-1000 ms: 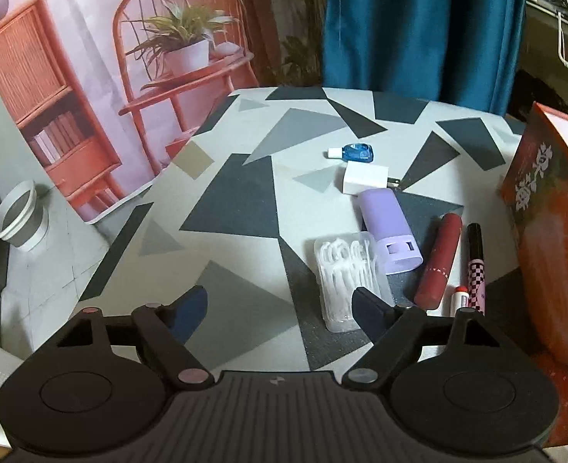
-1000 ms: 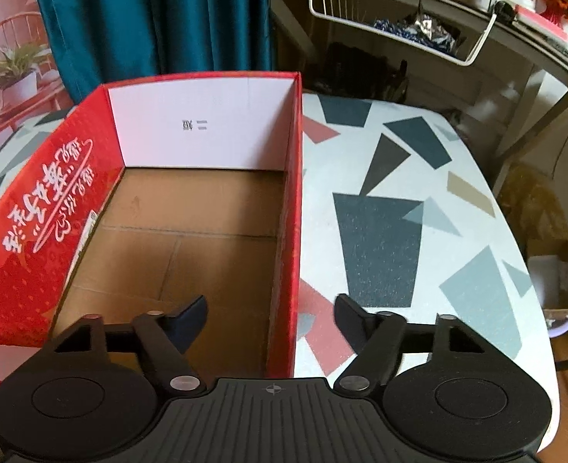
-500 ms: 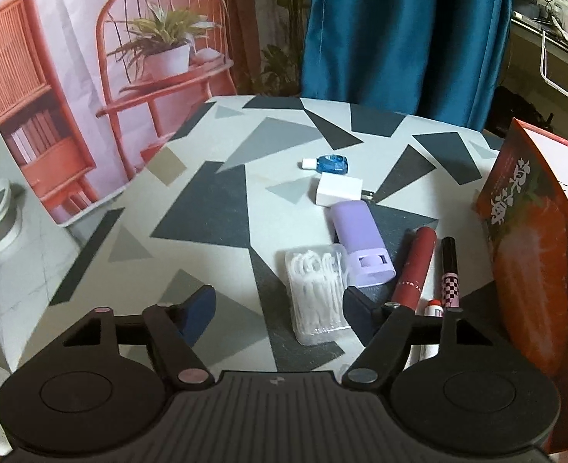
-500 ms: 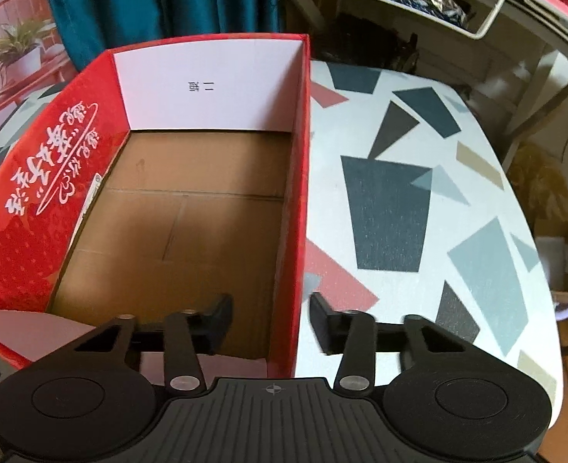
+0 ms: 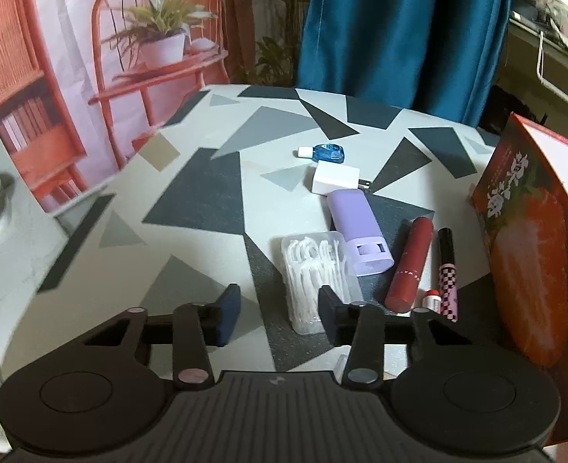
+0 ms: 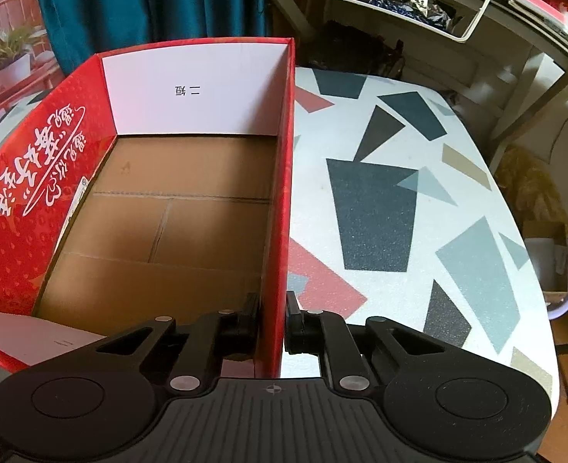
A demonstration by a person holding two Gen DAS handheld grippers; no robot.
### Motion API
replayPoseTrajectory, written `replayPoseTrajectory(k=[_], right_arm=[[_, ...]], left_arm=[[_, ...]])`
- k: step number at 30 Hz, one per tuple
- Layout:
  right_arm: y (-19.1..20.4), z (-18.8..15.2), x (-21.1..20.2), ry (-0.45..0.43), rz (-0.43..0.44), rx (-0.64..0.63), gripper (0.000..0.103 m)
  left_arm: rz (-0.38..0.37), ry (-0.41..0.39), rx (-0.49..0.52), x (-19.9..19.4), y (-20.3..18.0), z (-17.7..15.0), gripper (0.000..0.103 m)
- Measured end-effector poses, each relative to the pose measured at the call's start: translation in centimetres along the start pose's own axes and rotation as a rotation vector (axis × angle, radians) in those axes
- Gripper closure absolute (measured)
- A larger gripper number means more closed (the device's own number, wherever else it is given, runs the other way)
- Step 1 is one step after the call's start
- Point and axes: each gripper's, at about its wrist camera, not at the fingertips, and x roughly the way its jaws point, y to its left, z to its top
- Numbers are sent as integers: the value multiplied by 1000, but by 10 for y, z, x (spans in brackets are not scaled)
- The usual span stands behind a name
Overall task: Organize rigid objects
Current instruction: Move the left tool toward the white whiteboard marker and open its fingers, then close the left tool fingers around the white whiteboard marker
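Note:
In the right wrist view my right gripper [image 6: 272, 320] is shut on the right wall of the open red cardboard box [image 6: 284, 177], one finger inside and one outside. The box's brown floor is bare. In the left wrist view my left gripper [image 5: 280, 314] hangs low over the table, its jaws closing. The near end of a clear box of floss picks [image 5: 310, 266] lies between them, close to the right finger; the left finger stands apart from it. Beside it lie a purple case [image 5: 361, 231], a dark red lipstick [image 5: 409, 266] and a checked black-and-pink tube [image 5: 447, 270].
Farther back on the patterned table [image 5: 206, 200] lie a white charger plug [image 5: 336, 178] and a small blue bottle [image 5: 324, 152]. A tiny red-tipped item [image 5: 430, 299] sits by the lipstick. The red box's outer side [image 5: 526, 239] stands at the right. The table's round edge [image 6: 530, 270] drops off right.
The right jaws closed from wide apart onto the red box's right wall. The left jaws narrowed around the near end of the floss pick box. Neither hand travelled much.

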Motion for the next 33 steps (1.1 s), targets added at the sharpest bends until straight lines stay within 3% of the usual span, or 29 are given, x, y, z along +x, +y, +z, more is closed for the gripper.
replayPoseTrajectory(k=[2,9,12,14,18,25,33], right_arm=[[-2,-1,0,-5,10,14,92],[-3,-2,-1,-22,15,21,92],[-4,-5,-2,-40,24,37,92],[-5,-7,-2,-49,30,41,93],[-5,-8,-3,-52,31,41,93],[-6,-9,-3,-60,44,53,92],[-9,-12,-3,-76,72,67,91]], left_arm=[[-34,11,-43,3,6,0,67],[-56,7,-50,4,7,-5,69],[-91,11,-30,5,1,-8,70],[-146,2,-24,4,-3,-11,77],[-237,38,-26,7,-13,-15,77],[-316,85,84,18,-51,-26,77],[-338,117,102,29,-61,-33,77]])
